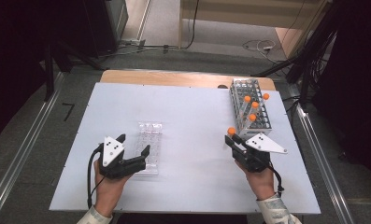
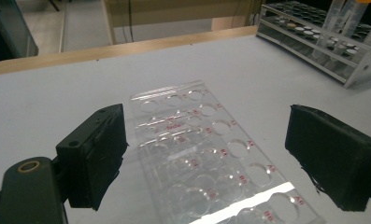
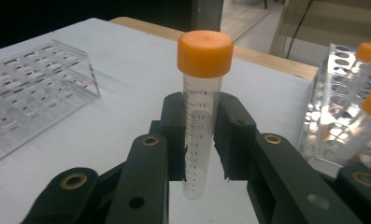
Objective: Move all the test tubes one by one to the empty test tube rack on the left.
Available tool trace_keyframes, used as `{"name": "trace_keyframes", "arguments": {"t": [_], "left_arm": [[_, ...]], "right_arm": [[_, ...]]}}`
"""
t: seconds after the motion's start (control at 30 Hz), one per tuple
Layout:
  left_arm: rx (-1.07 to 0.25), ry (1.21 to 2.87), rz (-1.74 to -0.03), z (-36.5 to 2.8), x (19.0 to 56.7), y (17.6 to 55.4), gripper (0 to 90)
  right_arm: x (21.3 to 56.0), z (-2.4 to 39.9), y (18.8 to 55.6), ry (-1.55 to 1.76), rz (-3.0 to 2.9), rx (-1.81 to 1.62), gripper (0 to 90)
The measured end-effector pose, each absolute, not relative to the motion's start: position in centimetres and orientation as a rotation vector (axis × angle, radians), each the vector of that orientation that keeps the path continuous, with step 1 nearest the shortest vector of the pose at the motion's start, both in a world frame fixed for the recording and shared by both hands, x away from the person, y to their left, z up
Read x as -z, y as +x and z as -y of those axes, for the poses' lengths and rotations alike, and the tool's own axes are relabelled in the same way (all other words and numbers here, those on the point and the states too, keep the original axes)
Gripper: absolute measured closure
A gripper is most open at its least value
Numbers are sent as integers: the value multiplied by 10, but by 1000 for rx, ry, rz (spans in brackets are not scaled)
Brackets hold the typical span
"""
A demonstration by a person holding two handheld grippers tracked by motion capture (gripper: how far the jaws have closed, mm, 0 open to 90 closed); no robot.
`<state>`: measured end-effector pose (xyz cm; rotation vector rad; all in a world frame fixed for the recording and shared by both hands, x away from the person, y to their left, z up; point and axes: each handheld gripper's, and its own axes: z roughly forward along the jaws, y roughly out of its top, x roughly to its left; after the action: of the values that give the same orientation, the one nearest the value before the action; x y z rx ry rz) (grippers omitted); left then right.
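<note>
My right gripper is shut on a clear tube with an orange cap, held upright a little left of the white tube rack. In the high view the tube's cap shows just above the jaws. Several more orange-capped tubes stand in that rack. My left gripper stands open over the near end of a clear plastic well rack, with one jaw on each side of it and nothing pinched. In the left gripper view the clear well rack lies between the two black pads.
The white table top ends at a wooden strip at the back. Metal rails run down both sides of the table, and cables lie on the floor beyond it.
</note>
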<state>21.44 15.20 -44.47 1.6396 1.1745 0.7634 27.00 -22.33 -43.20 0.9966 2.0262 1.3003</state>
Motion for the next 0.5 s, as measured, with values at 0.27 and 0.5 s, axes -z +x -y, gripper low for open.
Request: {"name": "trace_keyframes", "arguments": {"t": [0.27, 0.5], "left_arm": [[-719, 1673, -1105, -127, 440, 223, 167], [-654, 1687, -1013, -98, 428, 232, 209]], "right_arm": [[438, 198, 269, 954, -2086, -1319, 721], [442, 170, 268, 907, -2151, -1351, 721]]}}
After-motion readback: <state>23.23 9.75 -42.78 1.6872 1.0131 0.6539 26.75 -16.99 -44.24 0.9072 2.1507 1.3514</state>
